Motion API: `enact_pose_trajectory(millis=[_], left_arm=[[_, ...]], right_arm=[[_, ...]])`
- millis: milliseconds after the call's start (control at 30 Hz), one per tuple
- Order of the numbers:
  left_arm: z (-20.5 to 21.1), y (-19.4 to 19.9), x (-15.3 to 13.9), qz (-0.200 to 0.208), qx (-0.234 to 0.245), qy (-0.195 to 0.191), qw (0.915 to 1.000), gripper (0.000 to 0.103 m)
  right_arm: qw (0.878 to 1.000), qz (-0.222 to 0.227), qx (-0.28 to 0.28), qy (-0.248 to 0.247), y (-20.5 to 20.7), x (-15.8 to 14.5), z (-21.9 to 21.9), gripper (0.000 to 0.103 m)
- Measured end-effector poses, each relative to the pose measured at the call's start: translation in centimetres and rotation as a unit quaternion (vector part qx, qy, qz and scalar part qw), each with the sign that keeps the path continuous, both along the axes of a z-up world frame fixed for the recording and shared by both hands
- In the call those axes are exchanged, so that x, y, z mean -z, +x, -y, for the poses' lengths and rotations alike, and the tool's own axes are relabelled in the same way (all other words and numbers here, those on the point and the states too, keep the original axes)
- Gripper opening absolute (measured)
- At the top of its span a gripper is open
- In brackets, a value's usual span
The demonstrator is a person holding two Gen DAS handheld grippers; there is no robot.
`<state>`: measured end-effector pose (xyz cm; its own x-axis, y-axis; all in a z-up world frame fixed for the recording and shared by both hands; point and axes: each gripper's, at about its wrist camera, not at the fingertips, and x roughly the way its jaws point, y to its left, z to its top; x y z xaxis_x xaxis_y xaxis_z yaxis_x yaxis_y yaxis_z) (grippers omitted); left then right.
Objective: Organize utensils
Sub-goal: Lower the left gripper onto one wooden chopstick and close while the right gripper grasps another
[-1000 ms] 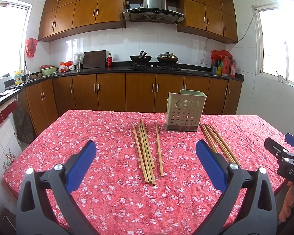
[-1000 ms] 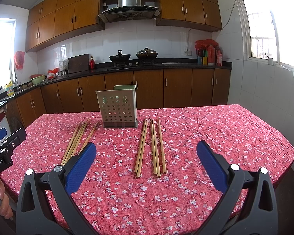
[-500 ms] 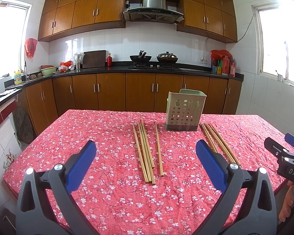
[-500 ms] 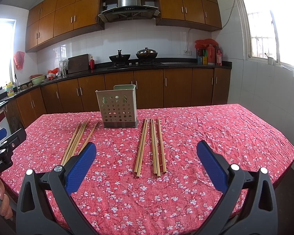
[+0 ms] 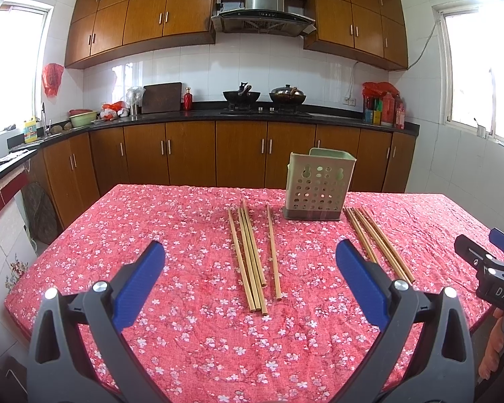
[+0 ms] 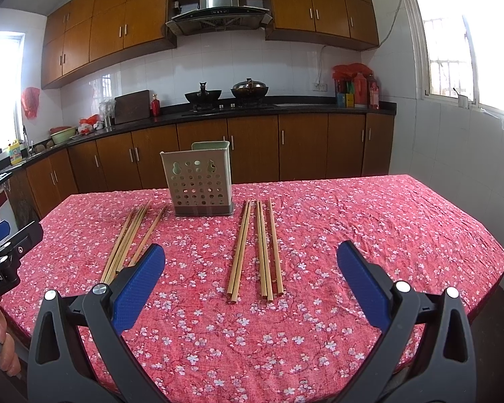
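Both your grippers, left (image 5: 250,258) and right (image 6: 250,258), hover spread wide and empty above the table (image 5: 151,235). Chopsticks (image 5: 252,255) lie flat either side of the holder (image 5: 319,184).

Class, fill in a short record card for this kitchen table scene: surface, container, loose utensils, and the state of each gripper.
surface: table with a red floral tablecloth
container: pale green perforated utensil holder, upright near the far side of the table, nothing visible inside
left group: five chopsticks lying flat, left of the holder
right group: about five chopsticks lying flat, right of the holder
left gripper: open, blue-padded fingers apart, holding nothing
right gripper: open, holding nothing
progress: no chopstick in the holder yet
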<state>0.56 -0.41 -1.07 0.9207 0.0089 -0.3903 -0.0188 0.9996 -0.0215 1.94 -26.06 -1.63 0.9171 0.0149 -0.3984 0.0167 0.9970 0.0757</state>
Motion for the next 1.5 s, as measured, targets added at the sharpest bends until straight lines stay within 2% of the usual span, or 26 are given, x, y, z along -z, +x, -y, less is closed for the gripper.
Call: enact_pose_trajectory(millis=[200,267,400,467,533,600,633,700,733,800,967,1167,1300,1500], left_arm=[[-1.5,2.4,1.5,-0.049,-0.034,-0.001,0.9982,0.099],[-2.3,3.7,2.0,-0.073,-0.045,-0.007,0.9963,0.099],[-3.9,6.1,3.3,-0.115,-0.056,-0.014,0.9917,0.099],[-4.5,7.4,3.8,-0.135,-0.058,-0.019,0.989,0.099],[-4.8,8.4,4.2,-0.149,-0.057,-0.022,0.9869,0.098],[-5.0,9.6,4.7,-0.161,-0.056,-0.016,0.9852,0.092],[-5.0,10.2,5.0,-0.17,-0.052,-0.015,0.9839,0.085],[-5.1,11.2,5.5,-0.186,-0.038,-0.024,0.9815,0.069],[-5.1,11.7,5.8,-0.195,-0.03,-0.031,0.9798,0.066],[-5.1,12.6,6.4,-0.215,-0.016,-0.043,0.9756,0.053],[-4.8,15.0,7.9,-0.248,0.015,-0.068,0.9662,0.028],[-3.8,16.7,8.7,-0.268,0.044,-0.076,0.9594,0.022],[-3.8,17.5,9.5,-0.29,0.037,-0.072,0.9536,0.013],[-4.3,18.2,9.7,-0.293,0.023,-0.055,0.9542,0.009]], right_arm=[[0.999,-0.041,0.025,0.011,2.7,1.4,1.5,0.101],[0.997,-0.072,0.037,0.014,4.6,2.3,2.4,0.097],[0.99,-0.131,0.046,0.027,8.3,3.9,3.7,0.069],[0.984,-0.163,0.043,0.056,10.5,5.1,4.7,0.059],[0.978,-0.19,0.037,0.076,12.3,6.2,5.3,0.045],[0.973,-0.212,0.029,0.089,13.8,7.3,5.5,0.039],[0.971,-0.219,0.028,0.089,14.4,7.7,5.4,0.035],[0.969,-0.23,0.018,0.087,15.3,8.4,4.9,0.034],[0.969,-0.234,0.015,0.083,15.7,8.7,4.9,0.033],[0.967,-0.243,0.009,0.074,16.5,9.3,4.4,0.031],[0.969,-0.24,0.013,0.061,17.0,10.0,4.4,0.009],[0.969,-0.238,0.017,0.069,16.9,9.8,5.3,0.008],[0.97,-0.236,0.018,0.061,17.2,9.8,5.2,0.008],[0.971,-0.233,0.02,0.046,17.7,9.9,4.8,0.008]])
